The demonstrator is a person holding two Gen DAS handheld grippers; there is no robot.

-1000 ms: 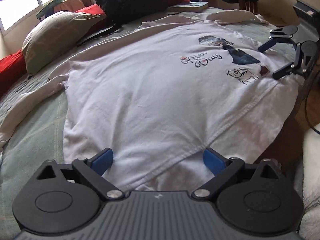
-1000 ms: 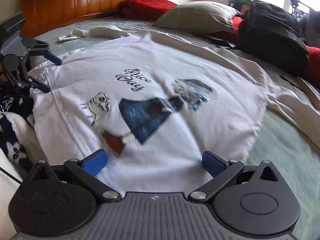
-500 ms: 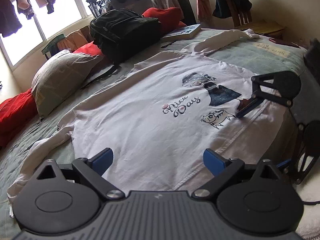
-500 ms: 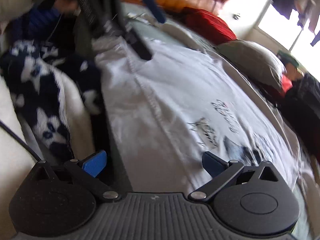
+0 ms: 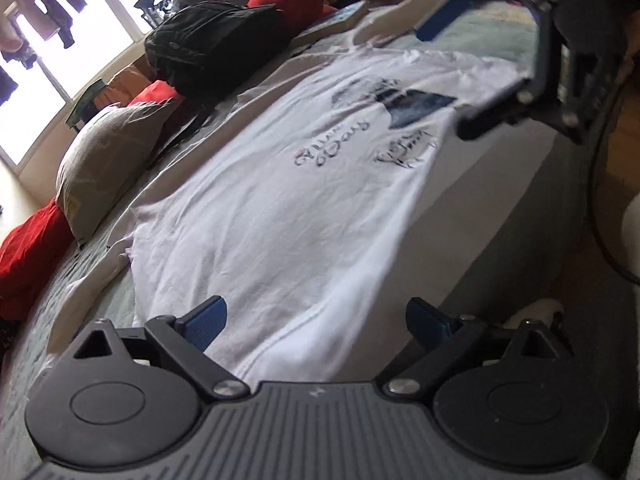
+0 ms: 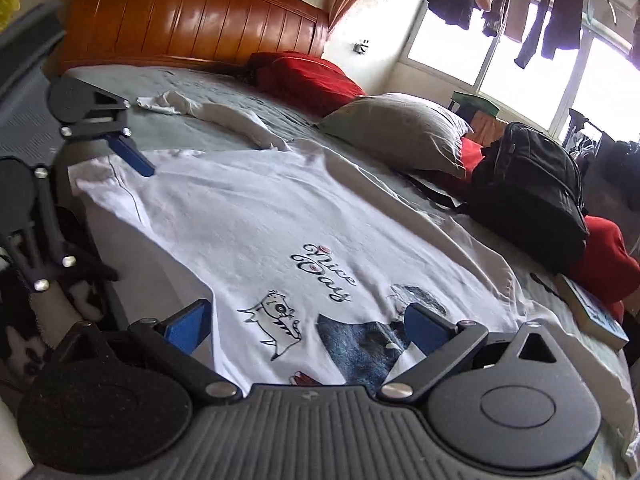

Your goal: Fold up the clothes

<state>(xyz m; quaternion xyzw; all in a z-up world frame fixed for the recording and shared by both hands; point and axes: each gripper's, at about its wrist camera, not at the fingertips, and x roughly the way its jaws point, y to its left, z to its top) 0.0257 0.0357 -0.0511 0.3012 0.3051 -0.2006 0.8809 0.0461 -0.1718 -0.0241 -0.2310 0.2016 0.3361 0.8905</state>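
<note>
So the white t-shirt [image 6: 256, 216] with the "Nice Day" print is spread flat, print side up, on the green bedspread [image 6: 192, 92], hem along the near edge of the bed. Both the left gripper [image 5: 316, 320] and right gripper [image 6: 306, 326] hover over that hem with jaws spread wide, grasping nothing; a black backpack [image 6: 528, 188] and grey pillow [image 6: 400, 128] sit just past the shirt

I am facing open room over the flat white shirt [image 6: 248, 216] on the bed [image 6: 192, 92]. A black backpack [image 6: 528, 196], grey pillow [image 6: 400, 132] and book [image 6: 592, 312] are crowding its far edge.
</note>
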